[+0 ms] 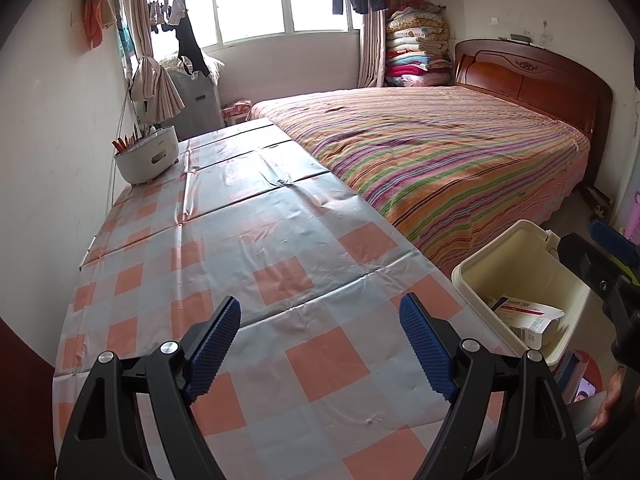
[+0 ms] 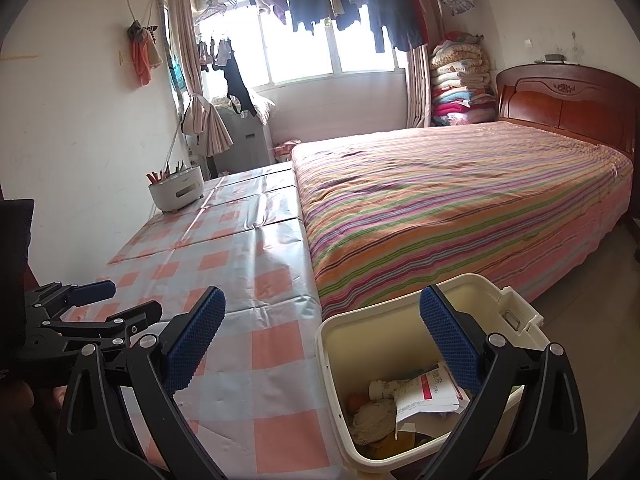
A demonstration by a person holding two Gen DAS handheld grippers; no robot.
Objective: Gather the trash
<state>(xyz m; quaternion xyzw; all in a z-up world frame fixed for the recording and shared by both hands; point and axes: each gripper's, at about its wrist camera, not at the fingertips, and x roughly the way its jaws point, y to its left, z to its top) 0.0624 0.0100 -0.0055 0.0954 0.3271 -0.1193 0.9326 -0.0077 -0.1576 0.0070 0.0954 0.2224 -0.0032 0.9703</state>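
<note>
Cream trash bin [image 2: 404, 344] on the floor, wedged between tabletop [image 2: 248, 264] and striped bed [image 2: 460, 208], holding a white-and-red carton [image 2: 430, 394], crumpled paper and scraps.

My right gripper [image 2: 320, 340] hovers over the bin, jaws wide apart, empty. My left gripper [image 1: 320, 344] hangs over the checked tabletop, equally wide, empty.

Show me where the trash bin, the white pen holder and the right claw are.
trash bin [image 2: 400, 322]: right wrist view, bare inner back wall.
white pen holder [image 1: 150, 156]: left wrist view, front of its side wall.
right claw [image 2: 322, 336]: right wrist view, midway between its open fingertips.
</note>
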